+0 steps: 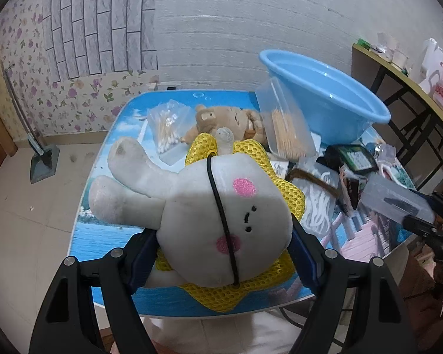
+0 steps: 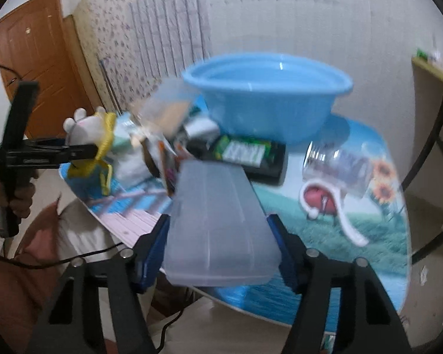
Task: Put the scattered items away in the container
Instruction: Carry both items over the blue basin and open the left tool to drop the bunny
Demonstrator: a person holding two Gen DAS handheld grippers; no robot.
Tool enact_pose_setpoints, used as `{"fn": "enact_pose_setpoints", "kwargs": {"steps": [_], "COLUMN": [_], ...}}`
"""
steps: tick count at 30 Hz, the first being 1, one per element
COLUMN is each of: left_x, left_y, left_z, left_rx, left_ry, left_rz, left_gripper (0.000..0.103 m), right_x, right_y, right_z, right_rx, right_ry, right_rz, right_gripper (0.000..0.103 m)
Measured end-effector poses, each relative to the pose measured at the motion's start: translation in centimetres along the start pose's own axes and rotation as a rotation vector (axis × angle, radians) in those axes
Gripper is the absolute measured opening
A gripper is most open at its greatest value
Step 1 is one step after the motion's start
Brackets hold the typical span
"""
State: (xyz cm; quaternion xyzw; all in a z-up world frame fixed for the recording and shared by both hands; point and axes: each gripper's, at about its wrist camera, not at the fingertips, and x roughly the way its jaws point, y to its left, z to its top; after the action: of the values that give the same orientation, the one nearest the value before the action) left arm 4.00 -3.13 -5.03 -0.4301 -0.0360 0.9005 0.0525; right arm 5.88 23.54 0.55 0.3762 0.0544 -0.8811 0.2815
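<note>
Printed round table [image 1: 109, 230], left gripper [image 1: 224, 253] clamping white plush rabbit [image 1: 221, 221] centre frame, brown teddy [image 1: 221, 118] only there, right gripper [image 2: 218, 250] pinching frosted plastic box [image 2: 215, 221], blue basin [image 2: 265, 94] above, clear bottle [image 2: 339, 165] right view only.

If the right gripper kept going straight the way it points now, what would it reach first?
The right gripper is shut on a clear box. Straight ahead, the box's far end would probably meet the dark green pack on the table, with the blue basin behind it. Blur leaves depth uncertain.

basin [image 2: 265, 103]: glossy plastic | rabbit [image 1: 221, 215]: plush cloth | case [image 2: 218, 224]: frosted plastic
</note>
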Motion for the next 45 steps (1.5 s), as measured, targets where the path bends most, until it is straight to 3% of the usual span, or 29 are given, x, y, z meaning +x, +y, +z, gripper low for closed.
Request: {"fn": "enact_pose_setpoints", "kwargs": {"steps": [12, 23, 33, 45], "left_x": [-3.7, -3.6, -0.5, 4.2], "left_y": [-1.1, -4.1, -8.5, -12.2], "left_z": [3.3, 8.9, 13.5, 16.5], "left_rx": [0.008, 0.056, 0.127, 0.176], "left_ry": [-0.103, -0.17, -0.16, -0.11], "left_rz": [-0.04, -0.085, -0.103, -0.143], "left_gripper": [0.079, 0.079, 0.079, 0.079], "right_x": [-4.7, -5.9, -2.9, -0.2], "right_y": [0.0, -1.0, -3.9, -6.3], "right_z": [2.4, 7.6, 11.2, 13.5], "right_rx": [0.069, 0.107, 0.188, 0.194], "right_ry": [-0.178, -0.288, -0.282, -0.231], "right_rz": [0.118, 0.074, 0.006, -0.045], "right_gripper": [0.063, 0.063, 0.063, 0.063]}}
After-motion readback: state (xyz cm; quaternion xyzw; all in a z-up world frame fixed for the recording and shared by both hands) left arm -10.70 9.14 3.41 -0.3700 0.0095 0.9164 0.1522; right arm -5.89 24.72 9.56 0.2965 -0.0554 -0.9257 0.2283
